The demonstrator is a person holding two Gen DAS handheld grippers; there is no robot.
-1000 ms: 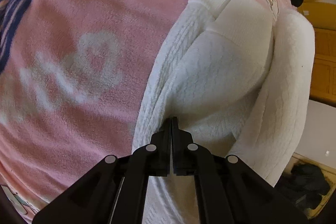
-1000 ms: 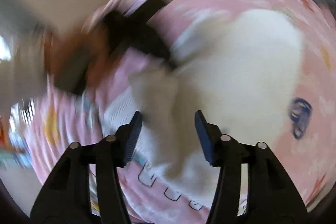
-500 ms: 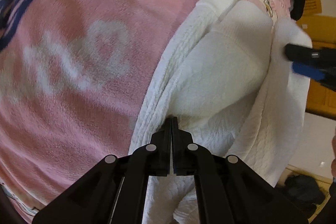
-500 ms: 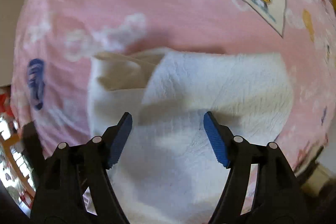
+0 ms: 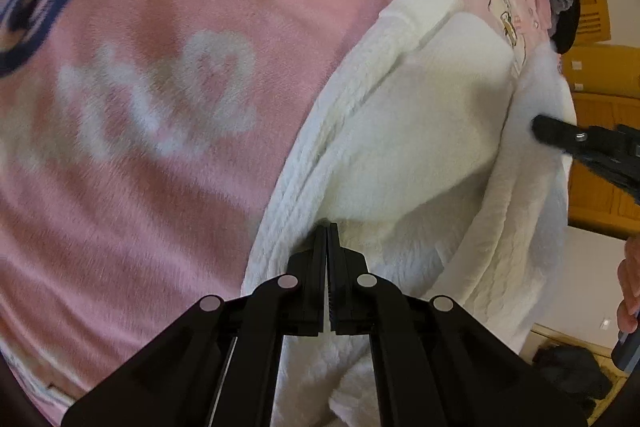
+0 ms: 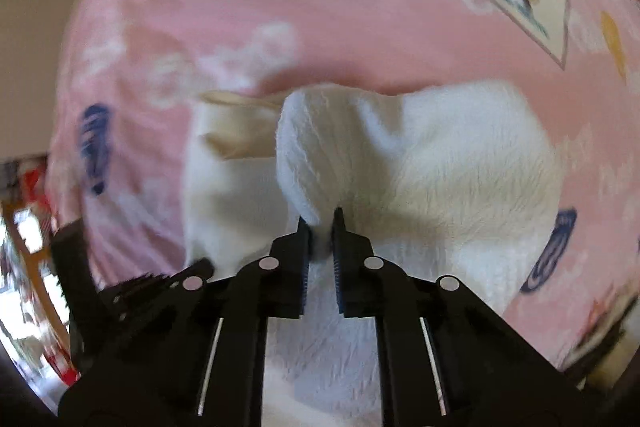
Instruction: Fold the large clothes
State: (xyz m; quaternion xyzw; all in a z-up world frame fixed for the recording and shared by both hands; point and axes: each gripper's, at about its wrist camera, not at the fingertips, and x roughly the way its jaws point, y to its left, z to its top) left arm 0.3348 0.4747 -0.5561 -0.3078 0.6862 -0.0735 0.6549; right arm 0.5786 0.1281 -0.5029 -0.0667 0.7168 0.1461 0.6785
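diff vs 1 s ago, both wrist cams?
The right tool swung in over the white fleece garment, dropped to it, and its jaws, wide open before, are closing on a raised fold of fleece between them. It now shows at the garment's far edge in the left view. The left tool stayed shut on the garment's near edge; the pink blanket is unchanged.

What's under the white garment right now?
The white garment lies on a pink printed blanket, which shows on all sides. A cream layer shows beneath its raised fold. What the blanket covers directly under it is hidden.
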